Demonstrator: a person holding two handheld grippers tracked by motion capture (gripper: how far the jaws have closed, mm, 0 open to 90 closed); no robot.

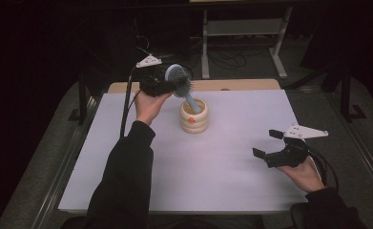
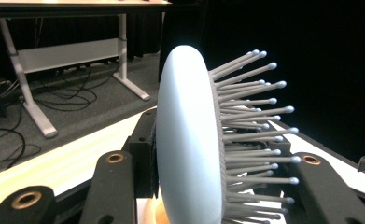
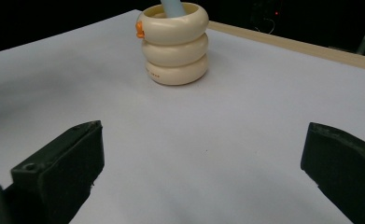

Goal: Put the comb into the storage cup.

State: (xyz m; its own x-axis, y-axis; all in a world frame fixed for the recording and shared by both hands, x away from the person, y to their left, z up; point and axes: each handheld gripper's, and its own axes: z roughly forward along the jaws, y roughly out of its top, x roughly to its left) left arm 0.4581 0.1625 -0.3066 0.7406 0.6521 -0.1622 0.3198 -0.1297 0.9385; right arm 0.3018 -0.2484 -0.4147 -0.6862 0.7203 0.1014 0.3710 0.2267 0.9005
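Up at the far side of the white table, the left gripper is clenched on the head of a pale blue hairbrush, whose handle dips into a cream ribbed cup standing on the tabletop. Well apart, near the table's right edge, the right gripper rests low with its jaws spread wide and nothing between them.

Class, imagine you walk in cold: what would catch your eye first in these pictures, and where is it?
First, the pale blue hairbrush, clamped by its head in the left tongs at the table's far middle, its handle dipping into a cream ringed cup. Then the right tongs, open over bare white tabletop at the near right.
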